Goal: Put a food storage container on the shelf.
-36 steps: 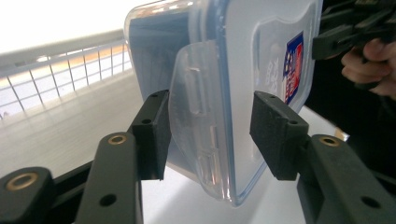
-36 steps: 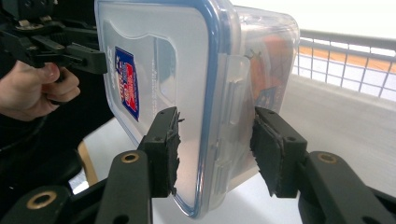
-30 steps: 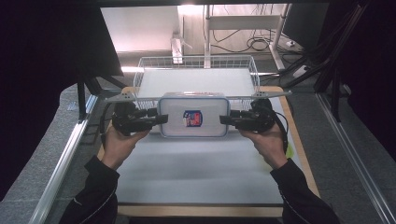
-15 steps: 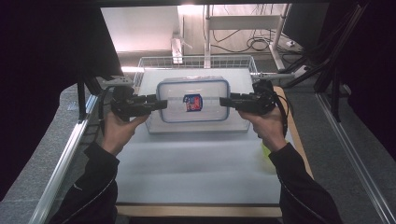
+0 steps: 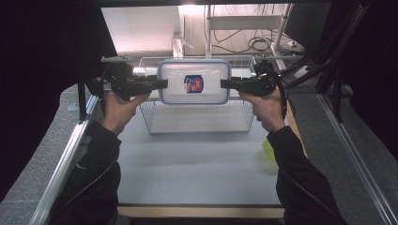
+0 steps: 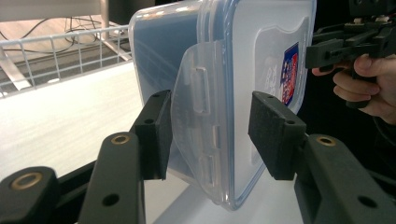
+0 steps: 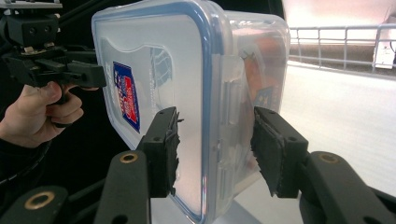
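The person is holding a clear rectangular plastic container with a blue-rimmed lid (image 5: pixel 194 81) in the air above the white wire basket (image 5: pixel 197 123) on the desk (image 5: pixel 187 164). The left gripper (image 5: pixel 162 84) is clamping one short end, fingers (image 6: pixel 154 135) about half open and pressing on the latch flap; the right gripper (image 5: pixel 225 84) is doing the same at the opposite end, fingers (image 7: pixel 163 149) squeezing lid and wall. A yellow-green object (image 5: pixel 268 151) is lying at the desk's right edge. To lower it cleanly, I'd say both hands should be keeping level and descending together, centring the box inside the basket walls before letting go.
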Demonstrator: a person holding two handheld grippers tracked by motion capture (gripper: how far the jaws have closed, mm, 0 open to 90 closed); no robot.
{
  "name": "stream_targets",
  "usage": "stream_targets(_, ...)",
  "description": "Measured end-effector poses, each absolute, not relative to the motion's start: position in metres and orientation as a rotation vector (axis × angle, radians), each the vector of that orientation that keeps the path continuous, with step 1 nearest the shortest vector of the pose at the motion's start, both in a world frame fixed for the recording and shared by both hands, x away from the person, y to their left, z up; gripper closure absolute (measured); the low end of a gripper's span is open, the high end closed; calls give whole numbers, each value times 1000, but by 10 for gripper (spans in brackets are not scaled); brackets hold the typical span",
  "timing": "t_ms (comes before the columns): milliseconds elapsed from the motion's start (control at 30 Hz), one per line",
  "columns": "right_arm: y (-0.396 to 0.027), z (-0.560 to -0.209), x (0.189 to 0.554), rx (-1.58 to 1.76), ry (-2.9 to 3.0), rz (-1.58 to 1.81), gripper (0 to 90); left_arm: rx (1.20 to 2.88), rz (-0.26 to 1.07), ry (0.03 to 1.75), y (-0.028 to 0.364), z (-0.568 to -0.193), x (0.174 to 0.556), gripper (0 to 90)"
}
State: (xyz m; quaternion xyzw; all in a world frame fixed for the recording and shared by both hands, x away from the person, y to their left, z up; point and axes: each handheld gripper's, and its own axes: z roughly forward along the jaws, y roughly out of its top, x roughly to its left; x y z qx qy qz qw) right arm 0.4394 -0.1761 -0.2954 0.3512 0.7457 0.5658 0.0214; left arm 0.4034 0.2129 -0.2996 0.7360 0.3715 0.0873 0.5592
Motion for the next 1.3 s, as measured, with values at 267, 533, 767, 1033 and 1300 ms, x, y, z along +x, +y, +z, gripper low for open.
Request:
stream_targets(267, -175, -295, 461, 1118, 2312, 1740, 520, 1719, 172, 903, 214, -306, 425, 506)
stream_targets(533, -173, -298, 476, 1145, 2318, 1717, 516, 1697, 144, 931, 214, -316, 437, 505)
stream_targets(767, -174, -304, 482, 1173, 2311, 1733, 511, 1694, 159, 924, 213, -321, 438, 504)
stream_targets(1033, -171, -302, 483, 1125, 2292, 1672, 497, 1728, 232, 913, 208, -319, 437, 483)
stream_targets(1300, -162, -299, 482, 1094, 2291, 1559, 513, 1763, 291, 929, 203, -316, 441, 437)
